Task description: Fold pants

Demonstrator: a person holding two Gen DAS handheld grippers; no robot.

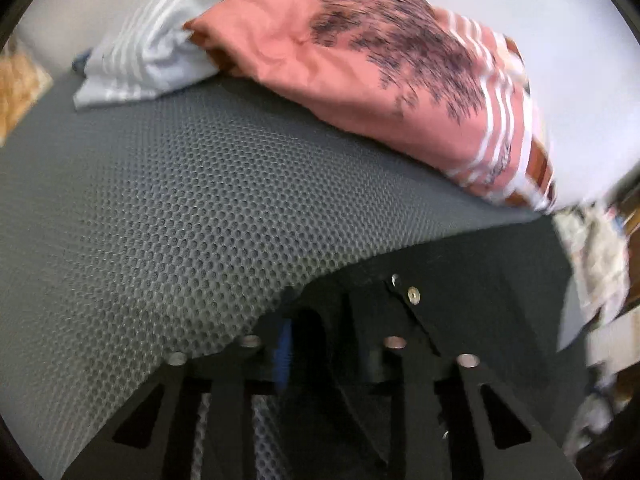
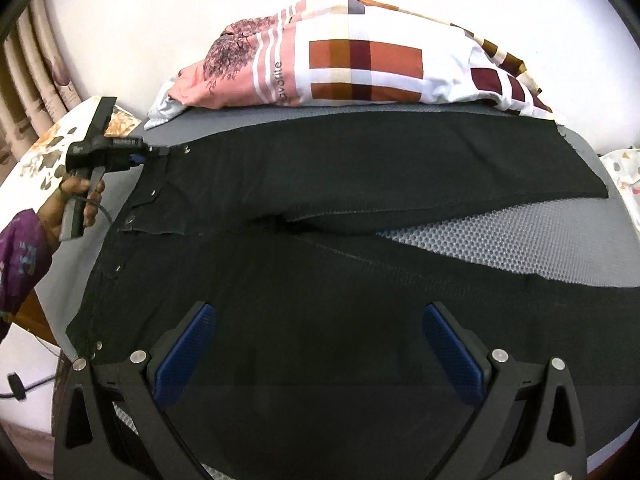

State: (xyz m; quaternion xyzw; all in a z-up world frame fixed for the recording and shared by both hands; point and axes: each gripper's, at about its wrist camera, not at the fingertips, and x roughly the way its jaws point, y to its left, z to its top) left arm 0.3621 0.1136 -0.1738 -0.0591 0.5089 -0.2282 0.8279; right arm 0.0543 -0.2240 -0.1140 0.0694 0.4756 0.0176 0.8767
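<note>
Black pants (image 2: 320, 184) lie spread flat on a grey mesh mat (image 2: 472, 236), waistband to the left, the two legs running right with a gap between them. My left gripper (image 2: 158, 152) is shut on the far corner of the waistband; in the left wrist view (image 1: 324, 344) black fabric with metal rivets (image 1: 413, 295) bunches between its closed fingers. My right gripper (image 2: 320, 356) is open, blue pads (image 2: 184, 356) wide apart, hovering over the near leg of the pants.
A pink and white patterned pillow (image 2: 352, 64) lies along the far edge of the mat, also in the left wrist view (image 1: 380, 72). A white striped cloth (image 1: 140, 64) sits beside it. Curtains (image 2: 32, 72) hang at the left.
</note>
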